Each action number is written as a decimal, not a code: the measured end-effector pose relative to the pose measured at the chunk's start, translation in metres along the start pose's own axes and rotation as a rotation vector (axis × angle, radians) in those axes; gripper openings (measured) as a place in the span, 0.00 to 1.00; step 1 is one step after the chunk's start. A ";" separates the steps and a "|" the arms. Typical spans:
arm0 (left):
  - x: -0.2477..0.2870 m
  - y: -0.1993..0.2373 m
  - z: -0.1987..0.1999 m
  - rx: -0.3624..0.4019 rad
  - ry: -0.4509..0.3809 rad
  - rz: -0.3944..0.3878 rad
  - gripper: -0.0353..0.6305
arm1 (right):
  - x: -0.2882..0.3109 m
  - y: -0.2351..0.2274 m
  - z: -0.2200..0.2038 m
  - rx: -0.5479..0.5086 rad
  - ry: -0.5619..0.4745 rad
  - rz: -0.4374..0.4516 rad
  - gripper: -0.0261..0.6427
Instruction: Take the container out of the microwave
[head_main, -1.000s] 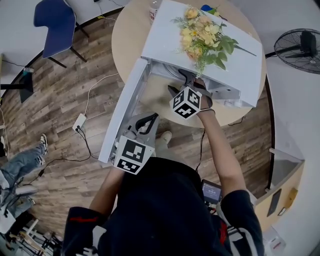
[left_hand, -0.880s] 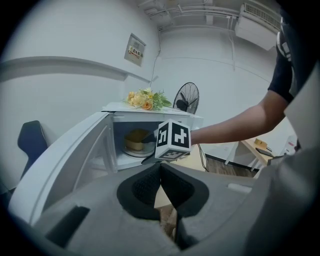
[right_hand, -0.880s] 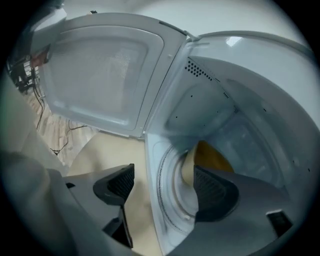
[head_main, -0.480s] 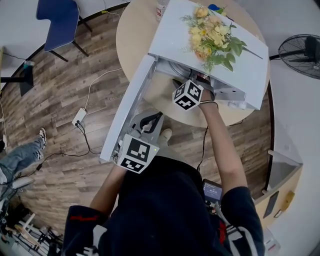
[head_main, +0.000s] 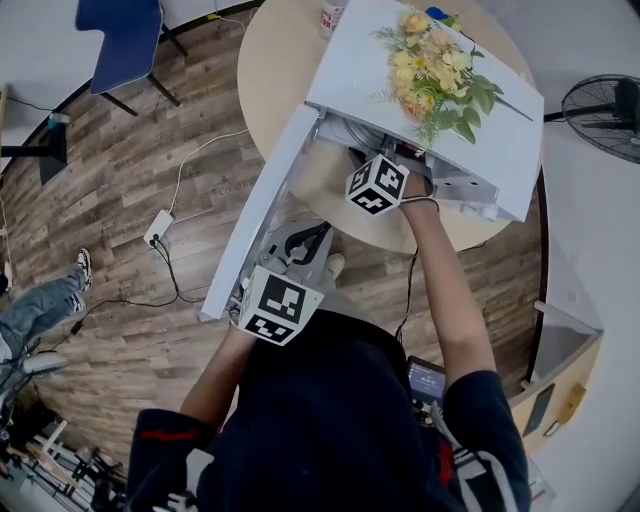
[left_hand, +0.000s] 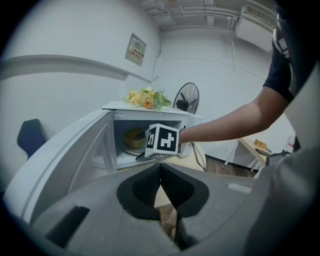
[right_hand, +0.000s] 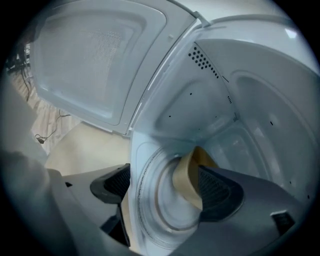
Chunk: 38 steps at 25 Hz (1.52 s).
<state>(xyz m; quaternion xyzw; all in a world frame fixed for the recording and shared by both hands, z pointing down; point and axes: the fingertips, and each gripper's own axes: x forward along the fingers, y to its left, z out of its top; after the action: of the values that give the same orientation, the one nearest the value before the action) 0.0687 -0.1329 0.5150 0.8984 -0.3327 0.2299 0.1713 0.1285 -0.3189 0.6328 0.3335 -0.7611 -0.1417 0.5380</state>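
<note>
A white microwave (head_main: 356, 72) stands on a round table (head_main: 274, 62), its door (head_main: 262, 215) swung open to the left. Inside, a tan container (right_hand: 186, 176) rests on the glass turntable (right_hand: 157, 202); the left gripper view shows the container (left_hand: 133, 138) too. My right gripper (right_hand: 165, 186) reaches into the cavity with its jaws wide open. The container lies between them, close against the right pad, which hides part of it. Its marker cube (head_main: 376, 186) sits at the microwave's mouth. My left gripper (head_main: 303, 238) hangs shut and empty below the door.
Artificial flowers (head_main: 437, 68) lie on top of the microwave. A standing fan (head_main: 604, 104) is at the right and a blue chair (head_main: 122, 38) at the far left. A power strip (head_main: 158, 229) with cables lies on the wooden floor. Another person's leg (head_main: 32, 316) is at the left edge.
My right gripper has pushed deeper into the microwave, so its jaws are now hidden under the top in the head view. The left gripper has stayed put.
</note>
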 end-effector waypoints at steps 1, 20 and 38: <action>0.000 0.000 0.000 0.001 0.000 -0.001 0.07 | 0.002 -0.003 -0.001 0.004 0.005 -0.002 0.59; 0.004 -0.001 -0.003 -0.002 0.000 -0.012 0.07 | 0.010 0.001 -0.009 0.059 0.063 0.116 0.59; 0.005 0.000 -0.004 0.020 0.013 0.002 0.07 | -0.013 0.018 -0.008 0.060 0.090 0.203 0.58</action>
<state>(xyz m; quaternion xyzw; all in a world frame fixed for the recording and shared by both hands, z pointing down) 0.0713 -0.1335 0.5213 0.8982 -0.3303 0.2390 0.1643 0.1319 -0.2961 0.6370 0.2766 -0.7700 -0.0485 0.5730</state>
